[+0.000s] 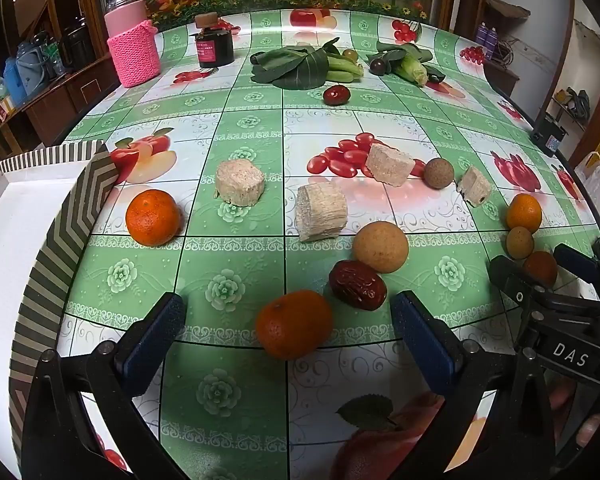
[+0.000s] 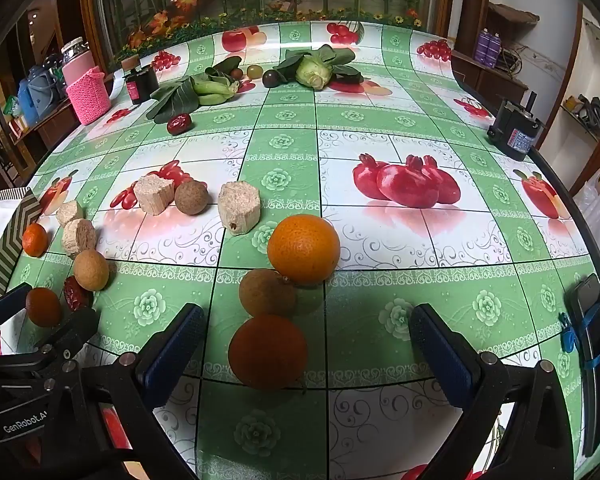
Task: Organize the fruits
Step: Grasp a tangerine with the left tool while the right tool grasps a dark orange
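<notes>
At the counter's left edge I see the striped box (image 1: 56,264) with its white inside bare, which I take as the place for the fruit. Just beside its wall a mandarin (image 1: 153,217) sits alone on the cloth. My left hand-held gripper (image 1: 288,336) hangs wide, nothing between the pads, tilted down over a second mandarin (image 1: 294,324) close to the near edge; a wrinkled red date (image 1: 357,285) and a round tan fruit (image 1: 380,247) lie touching each other just beyond it. The pale pressed blocks (image 1: 321,211) further back look like no fruit and I would leave them. Toward the right, my right hand-held gripper (image 2: 306,344) is equally wide and empty, above a row of three: a dark orange (image 2: 267,351) nearest, a brown longan-like fruit (image 2: 266,291) touching it, and a bright orange (image 2: 303,249) behind. I judge the citrus light, firm under a soft, slightly waxy peel; I would close across the widest middle, gently, since a round skin may squirt out or roll. The date looks soft and sticky, best taken across its short side. The tan fruits seem thin-shelled and could crack under a hard squeeze. Greens lie at the far edge.
</notes>
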A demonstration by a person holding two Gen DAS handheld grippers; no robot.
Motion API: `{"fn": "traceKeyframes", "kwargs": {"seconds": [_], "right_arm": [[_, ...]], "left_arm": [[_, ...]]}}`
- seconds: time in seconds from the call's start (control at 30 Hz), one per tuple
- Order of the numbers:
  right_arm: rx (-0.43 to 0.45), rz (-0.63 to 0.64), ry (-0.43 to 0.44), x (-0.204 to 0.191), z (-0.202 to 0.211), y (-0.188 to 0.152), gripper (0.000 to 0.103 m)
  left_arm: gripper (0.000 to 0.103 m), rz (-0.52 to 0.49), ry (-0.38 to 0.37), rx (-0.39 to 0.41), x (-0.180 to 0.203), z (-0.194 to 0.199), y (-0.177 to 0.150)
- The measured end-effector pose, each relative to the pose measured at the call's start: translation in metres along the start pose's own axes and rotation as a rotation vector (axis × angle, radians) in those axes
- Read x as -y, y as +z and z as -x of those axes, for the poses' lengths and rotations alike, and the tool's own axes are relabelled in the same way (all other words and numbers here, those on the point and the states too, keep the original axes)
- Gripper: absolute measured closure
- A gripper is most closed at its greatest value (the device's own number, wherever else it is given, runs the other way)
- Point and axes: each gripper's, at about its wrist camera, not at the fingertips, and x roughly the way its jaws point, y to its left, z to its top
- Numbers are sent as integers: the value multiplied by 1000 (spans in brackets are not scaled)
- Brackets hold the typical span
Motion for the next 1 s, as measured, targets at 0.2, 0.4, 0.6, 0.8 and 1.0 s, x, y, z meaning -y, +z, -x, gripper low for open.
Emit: {"fn": "traceKeyframes", "kwargs": {"seconds": [0.2, 0.4, 0.6, 0.8, 1.0], "right_arm": [[-6, 31, 10, 1, 5, -3, 0], [32, 61, 32, 16, 26, -9, 0], [64, 6, 156, 33, 52, -5, 1], [79, 79, 175, 22, 61, -11, 8], [41, 123, 197, 19, 53, -17, 26]], "left_arm": [[0, -15, -11, -9, -1, 2, -1], [0, -40, -26, 7, -12, 19, -9], [0, -44, -77, 14, -34, 38, -11], [0, -58, -94, 23, -38, 44, -15], [0, -75, -112, 22, -31, 43, -15]]}}
